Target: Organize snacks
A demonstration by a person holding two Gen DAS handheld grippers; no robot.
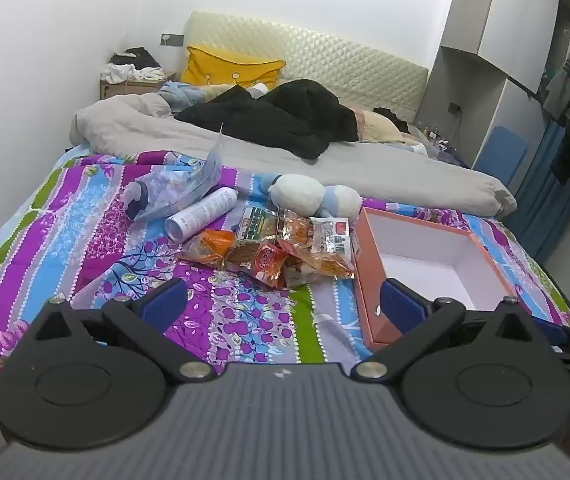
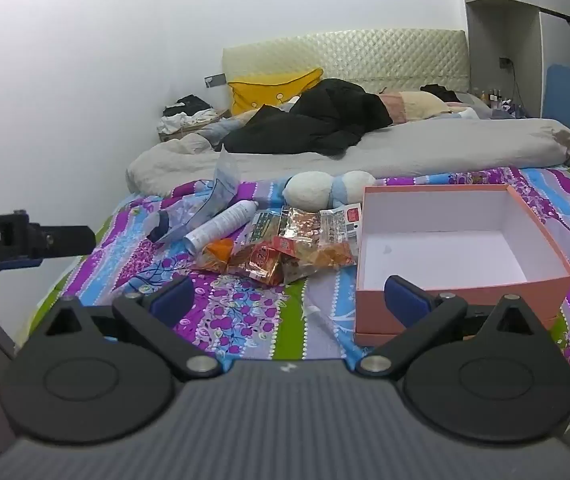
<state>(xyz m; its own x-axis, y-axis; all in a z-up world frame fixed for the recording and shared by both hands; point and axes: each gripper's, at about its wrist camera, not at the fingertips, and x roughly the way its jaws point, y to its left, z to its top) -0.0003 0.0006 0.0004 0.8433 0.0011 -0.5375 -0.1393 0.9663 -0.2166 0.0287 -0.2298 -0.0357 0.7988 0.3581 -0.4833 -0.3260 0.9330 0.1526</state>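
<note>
A heap of several snack packets (image 1: 281, 246) (image 2: 285, 246), orange, red and clear, lies on the patterned bedspread (image 1: 85, 236) (image 2: 245, 312). To its right stands an open orange box (image 1: 369, 268) (image 2: 465, 288) with a white, empty inside. My left gripper (image 1: 283, 300) hovers short of the heap, open, with nothing between its blue pads. My right gripper (image 2: 289, 298) is open too and holds nothing; its right finger (image 2: 407, 300) overlaps the box's near wall in the view. The left gripper's body (image 2: 25, 236) shows at the left edge of the right wrist view.
Behind the snacks lie a white spray can (image 1: 205, 214) (image 2: 223, 224), a crumpled clear bag (image 1: 173, 186) (image 2: 205, 208) and a white and blue plush toy (image 1: 313, 196) (image 2: 329, 188). Farther back are a grey duvet (image 1: 245, 140), black clothes (image 1: 285, 120) and a yellow pillow (image 1: 229, 66).
</note>
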